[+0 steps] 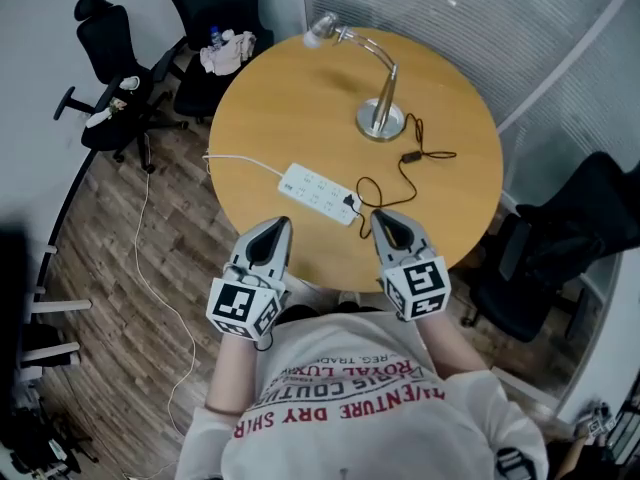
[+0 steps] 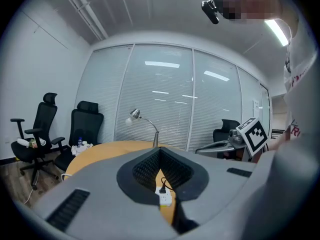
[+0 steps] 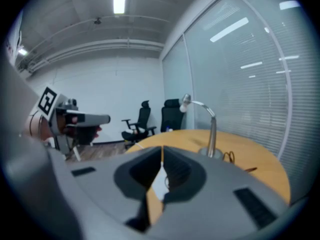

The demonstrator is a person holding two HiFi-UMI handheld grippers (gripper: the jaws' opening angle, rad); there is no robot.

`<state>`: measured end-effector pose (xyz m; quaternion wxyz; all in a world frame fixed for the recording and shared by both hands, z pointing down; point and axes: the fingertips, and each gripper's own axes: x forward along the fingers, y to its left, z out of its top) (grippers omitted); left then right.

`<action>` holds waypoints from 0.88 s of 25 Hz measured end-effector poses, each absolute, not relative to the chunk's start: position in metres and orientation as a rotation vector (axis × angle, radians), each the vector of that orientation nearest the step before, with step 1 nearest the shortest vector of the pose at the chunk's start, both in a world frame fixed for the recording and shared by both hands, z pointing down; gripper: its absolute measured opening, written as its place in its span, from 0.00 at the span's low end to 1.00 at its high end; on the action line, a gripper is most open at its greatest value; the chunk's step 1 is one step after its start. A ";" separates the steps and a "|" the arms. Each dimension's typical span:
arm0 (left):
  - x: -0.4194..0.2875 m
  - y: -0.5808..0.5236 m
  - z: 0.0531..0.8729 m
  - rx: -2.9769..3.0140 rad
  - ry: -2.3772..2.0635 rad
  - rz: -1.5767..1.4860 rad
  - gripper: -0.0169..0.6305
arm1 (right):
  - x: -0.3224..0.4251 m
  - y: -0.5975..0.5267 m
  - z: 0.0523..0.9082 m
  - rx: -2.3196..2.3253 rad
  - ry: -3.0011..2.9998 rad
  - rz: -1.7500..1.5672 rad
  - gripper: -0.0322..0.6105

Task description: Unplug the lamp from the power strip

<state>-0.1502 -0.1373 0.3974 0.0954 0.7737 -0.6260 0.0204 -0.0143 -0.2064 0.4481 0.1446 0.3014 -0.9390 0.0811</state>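
1. Left gripper and right gripper: jaws pressed together, both empty.
2. The lamp's plug sits in the power strip's right end on the bench, just ahead of the right gripper, the nearer one.

The left gripper has its jaws closed tip to tip with nothing between them. Through the gap below the tips shows a white power strip with a black plug in it, lying on a round wooden table. Farther off on the table stands a silver gooseneck lamp. Two black office chairs stand at left, and the right gripper reaches in from the right.
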 end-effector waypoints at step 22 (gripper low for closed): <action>-0.169 -0.291 0.484 2.613 -1.127 0.408 0.07 | -0.058 -0.256 0.522 1.036 -2.369 0.451 0.10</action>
